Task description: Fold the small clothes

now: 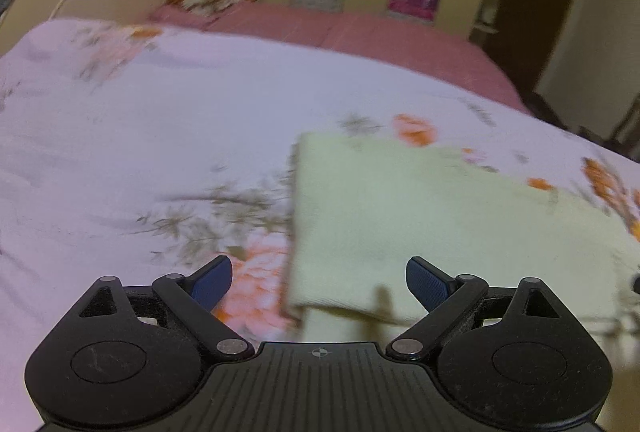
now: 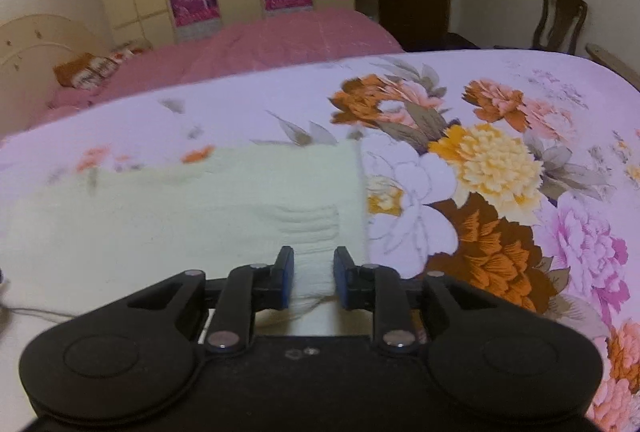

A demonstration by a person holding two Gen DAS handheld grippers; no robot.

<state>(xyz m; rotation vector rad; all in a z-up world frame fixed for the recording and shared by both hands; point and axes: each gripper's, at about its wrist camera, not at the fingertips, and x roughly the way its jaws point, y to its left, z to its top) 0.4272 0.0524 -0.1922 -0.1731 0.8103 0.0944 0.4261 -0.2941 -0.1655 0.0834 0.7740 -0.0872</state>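
The left wrist view is smeared by motion, so the flower print on the bedspread (image 1: pixel 160 151) cannot be made out. The pale cloth (image 1: pixel 420 224) runs off the right edge there (its near edge hides behind the gripper body). At the right wrist view's far left, a thin cord (image 2: pixel 36 312) is cut off by the frame.

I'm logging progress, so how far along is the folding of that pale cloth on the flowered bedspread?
Done: the pale cloth lies flat as a neat rectangle on the flowered bedspread. In hand: the right gripper has a cloth edge between its narrowly parted pads; the left gripper is wide open and empty. Left: further folds, if any; none can be confirmed.
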